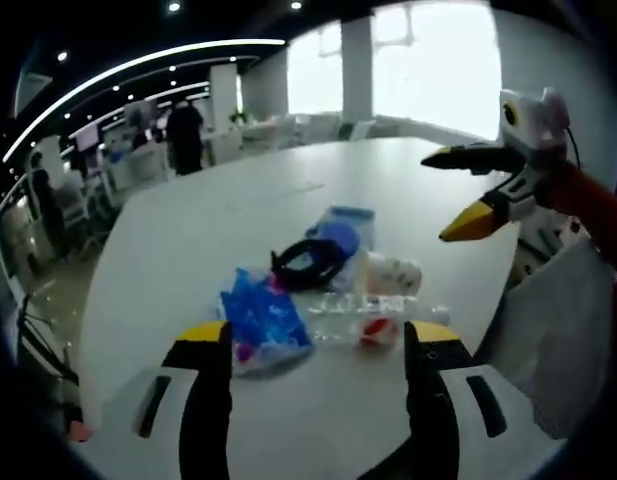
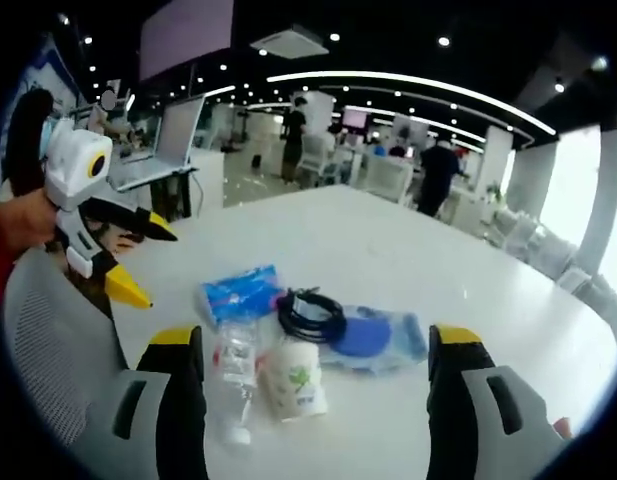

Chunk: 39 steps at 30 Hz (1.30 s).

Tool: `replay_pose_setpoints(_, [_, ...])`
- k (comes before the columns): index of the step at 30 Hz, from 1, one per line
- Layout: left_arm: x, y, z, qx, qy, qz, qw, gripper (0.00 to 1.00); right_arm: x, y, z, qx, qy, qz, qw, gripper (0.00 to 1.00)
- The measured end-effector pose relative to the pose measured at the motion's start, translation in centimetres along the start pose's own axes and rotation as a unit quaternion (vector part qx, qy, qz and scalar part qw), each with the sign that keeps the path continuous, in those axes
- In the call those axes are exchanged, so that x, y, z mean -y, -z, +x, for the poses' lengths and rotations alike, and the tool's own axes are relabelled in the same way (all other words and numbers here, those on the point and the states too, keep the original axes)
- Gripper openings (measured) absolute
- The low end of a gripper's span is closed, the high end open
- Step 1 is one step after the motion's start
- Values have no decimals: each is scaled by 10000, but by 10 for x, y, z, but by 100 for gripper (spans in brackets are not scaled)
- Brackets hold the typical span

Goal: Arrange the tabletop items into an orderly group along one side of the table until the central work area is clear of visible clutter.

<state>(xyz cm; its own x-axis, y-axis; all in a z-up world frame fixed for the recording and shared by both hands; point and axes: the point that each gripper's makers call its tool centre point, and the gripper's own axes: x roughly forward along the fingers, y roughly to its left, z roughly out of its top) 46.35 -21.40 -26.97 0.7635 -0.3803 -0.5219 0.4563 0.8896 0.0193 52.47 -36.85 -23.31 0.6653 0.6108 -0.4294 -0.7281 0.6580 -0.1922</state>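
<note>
A small heap lies on the white table (image 1: pixel 188 230): a blue tissue pack (image 1: pixel 260 318), a clear plastic bottle (image 1: pixel 363 328) on its side, a printed paper cup (image 1: pixel 393 272), a black coiled cable (image 1: pixel 308 262) and a blue item in a clear bag (image 1: pixel 343 232). My left gripper (image 1: pixel 318 340) stands open just short of the heap, nothing between its jaws. The right gripper (image 1: pixel 450 195) hovers open at the right, above the table edge. In the right gripper view the tissue pack (image 2: pixel 238 290), bottle (image 2: pixel 233 370), cup (image 2: pixel 293 380), cable (image 2: pixel 311 315) and bag (image 2: pixel 373 340) lie before my open right gripper (image 2: pixel 313 340); the left gripper (image 2: pixel 153 267) hangs open at the left.
A grey mesh chair back (image 1: pixel 558 320) (image 2: pixel 48 340) stands against the table edge near both grippers. Bare tabletop (image 2: pixel 368 240) stretches beyond the heap. Desks, chairs and standing people (image 1: pixel 185 135) are far behind the table.
</note>
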Motion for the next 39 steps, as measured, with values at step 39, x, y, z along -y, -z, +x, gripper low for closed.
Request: replay_pose_setpoints(39, [-46,24,36,-670,-152,-142,9975,62,-15,-27,139,-133,-1494,-660,9865,72])
